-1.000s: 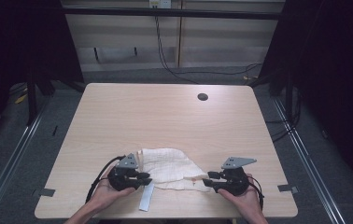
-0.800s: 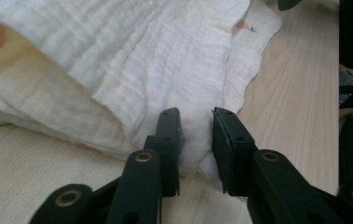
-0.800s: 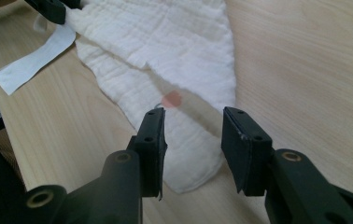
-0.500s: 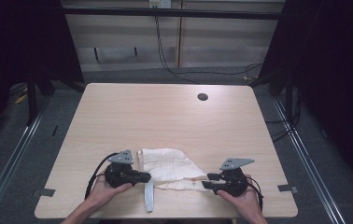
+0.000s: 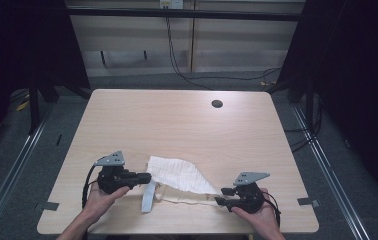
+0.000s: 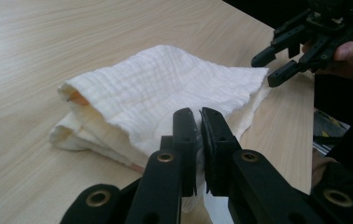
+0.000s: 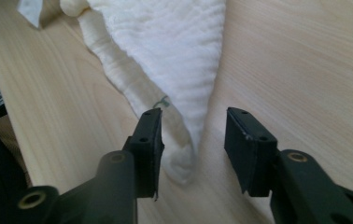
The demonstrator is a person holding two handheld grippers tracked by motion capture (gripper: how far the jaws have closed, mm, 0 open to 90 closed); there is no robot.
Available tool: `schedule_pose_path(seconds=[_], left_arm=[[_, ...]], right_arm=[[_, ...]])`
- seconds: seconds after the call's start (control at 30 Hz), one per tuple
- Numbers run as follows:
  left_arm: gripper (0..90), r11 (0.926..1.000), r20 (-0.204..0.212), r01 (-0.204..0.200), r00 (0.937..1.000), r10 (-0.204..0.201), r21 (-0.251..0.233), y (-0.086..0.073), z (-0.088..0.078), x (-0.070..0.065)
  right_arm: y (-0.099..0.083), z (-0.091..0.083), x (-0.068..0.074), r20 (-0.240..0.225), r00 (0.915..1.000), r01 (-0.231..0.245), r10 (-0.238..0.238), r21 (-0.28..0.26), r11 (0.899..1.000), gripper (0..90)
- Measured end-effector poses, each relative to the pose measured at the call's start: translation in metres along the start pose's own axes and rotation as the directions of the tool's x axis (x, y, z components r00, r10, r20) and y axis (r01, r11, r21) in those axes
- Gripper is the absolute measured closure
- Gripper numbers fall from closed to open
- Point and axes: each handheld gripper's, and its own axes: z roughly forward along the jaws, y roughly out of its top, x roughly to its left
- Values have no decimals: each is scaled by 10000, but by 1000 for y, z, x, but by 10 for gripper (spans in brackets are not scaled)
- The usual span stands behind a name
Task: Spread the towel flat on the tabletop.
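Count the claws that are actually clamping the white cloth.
1. The left claw is shut on the white cloth's near-left corner. The right claw stands open around its tapered end.

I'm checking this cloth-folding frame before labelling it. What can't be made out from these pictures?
- Left gripper view: how much of the white cloth the left gripper pinches; its own jaws cover the clamped edge.
- Right gripper view: the small green mark on the cloth is too small to read.
- High view: the right gripper fingertips are too small to show any contact with the cloth.
- High view: the table near edge is cut off by the frame.
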Motion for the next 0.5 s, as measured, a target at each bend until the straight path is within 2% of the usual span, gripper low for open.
schedule_pose_path(seconds=[0.1,0.17,0.2,0.23,0.27,0.3,0.33,0.37,0.5], left_arm=[[851,9998,-2,181,9998,-181,-109,-2,-3,5],[851,9997,-23,243,9997,-244,-93,-3,-4,6],[851,9997,29,229,9997,-229,-63,-4,-4,6],[851,9996,85,287,9996,-287,-48,-5,-3,5],[851,9997,81,252,9997,-252,-26,-6,-2,5],[851,9997,81,252,9997,-252,-26,-6,-2,5],[851,9999,95,151,9998,-152,65,-7,-3,3],[851,9999,114,139,9998,-139,57,-7,-4,2],[851,9997,10,200,9998,-200,-135,-8,-10,5]], right_arm=[[-1,-1,-1,-168,9999,0,-1,-43,10000,632],[-2,1,-2,-469,9989,24,-19,94,10000,635],[-3,5,-1,-724,9974,-14,51,505,9987,654],[-2,6,1,-538,9983,254,-226,512,9984,698],[-1,6,3,-415,9987,326,-307,454,9984,752],[-1,6,3,-415,9987,326,-307,454,9984,752],[0,2,2,-718,9973,184,-182,27,9998,832],[0,0,2,-681,9974,221,-231,-152,9996,851],[3,-10,-3,-925,9957,-137,55,-880,9960,880]])
